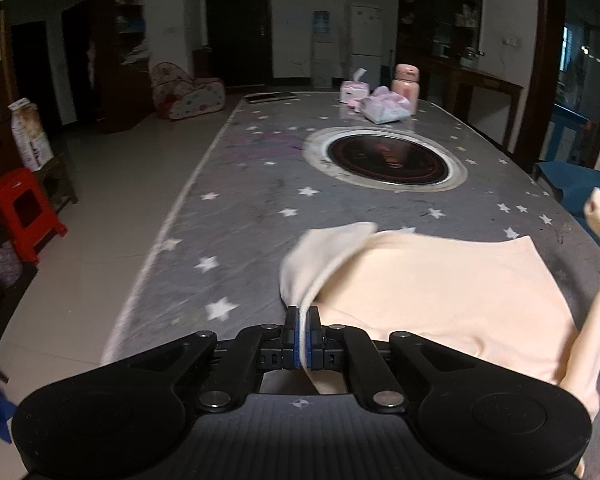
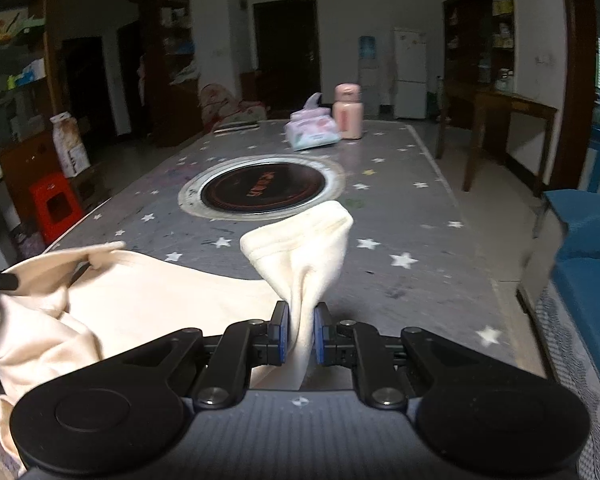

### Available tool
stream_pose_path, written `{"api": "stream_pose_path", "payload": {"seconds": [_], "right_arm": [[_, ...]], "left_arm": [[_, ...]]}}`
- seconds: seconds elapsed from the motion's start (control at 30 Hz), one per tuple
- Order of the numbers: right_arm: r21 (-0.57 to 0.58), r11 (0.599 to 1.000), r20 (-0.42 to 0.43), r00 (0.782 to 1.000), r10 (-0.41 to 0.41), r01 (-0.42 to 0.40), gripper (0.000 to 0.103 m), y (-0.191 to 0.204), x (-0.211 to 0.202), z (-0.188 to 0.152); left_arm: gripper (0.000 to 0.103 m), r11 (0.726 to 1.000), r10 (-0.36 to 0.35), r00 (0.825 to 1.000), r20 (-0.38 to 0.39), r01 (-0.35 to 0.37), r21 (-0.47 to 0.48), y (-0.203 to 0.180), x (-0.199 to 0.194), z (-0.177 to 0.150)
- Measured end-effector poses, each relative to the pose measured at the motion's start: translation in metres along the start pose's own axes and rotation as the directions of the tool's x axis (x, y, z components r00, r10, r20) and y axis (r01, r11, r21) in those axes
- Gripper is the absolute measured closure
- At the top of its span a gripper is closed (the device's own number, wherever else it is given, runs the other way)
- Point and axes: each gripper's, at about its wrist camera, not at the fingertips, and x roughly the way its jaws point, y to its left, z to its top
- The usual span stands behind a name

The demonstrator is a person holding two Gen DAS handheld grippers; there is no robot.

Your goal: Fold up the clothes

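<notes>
The counter is running the length of both views, covered in a grey star-printed cloth, with a round dark cooktop set into its middle. A peach-coloured garment is lying across the near end of the counter, its main panel resting flat on the cloth while two of its corners are being held up off the surface.

The left tool is gripping one edge of the garment: its blue pads are pressed tight together with a thin fold of fabric pinched between them, and a loose flap is draping over toward the cooktop. The right tool is clenching a thicker bunched section of the garment, its pads standing slightly apart around the cloth, and a cuffed end is rising above the fingers.

At the far end of the counter, a pink bottle is standing upright just beside a pack of wipes. A flat dark item, too small to identify, is lying near the far left corner. A red stool is standing on the floor to the left of the counter.
</notes>
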Motion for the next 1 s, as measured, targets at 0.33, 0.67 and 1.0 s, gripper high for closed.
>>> {"api": "stream_pose_path", "payload": {"seconds": [0.33,0.67,1.0], "right_arm": [[0.115,0.989,-0.056,0.994,-0.091,0.096,0.091,-0.037,-0.026,-0.038],[0.145,0.968,-0.142,0.972,-0.185,0.205,0.075,-0.064,-0.037,-0.062],[0.101,0.988,-0.113,0.988,-0.106,0.118,0.075,-0.053,-0.027,-0.039]], "left_arm": [[0.100,0.996,0.067,0.990,-0.124,-0.073,-0.041,0.037,-0.007,-0.043],[0.070,0.993,0.116,0.981,-0.157,-0.112,0.034,0.036,-0.008,-0.044],[0.068,0.997,0.056,0.994,-0.099,-0.051,0.058,0.024,-0.005,-0.016]]}}
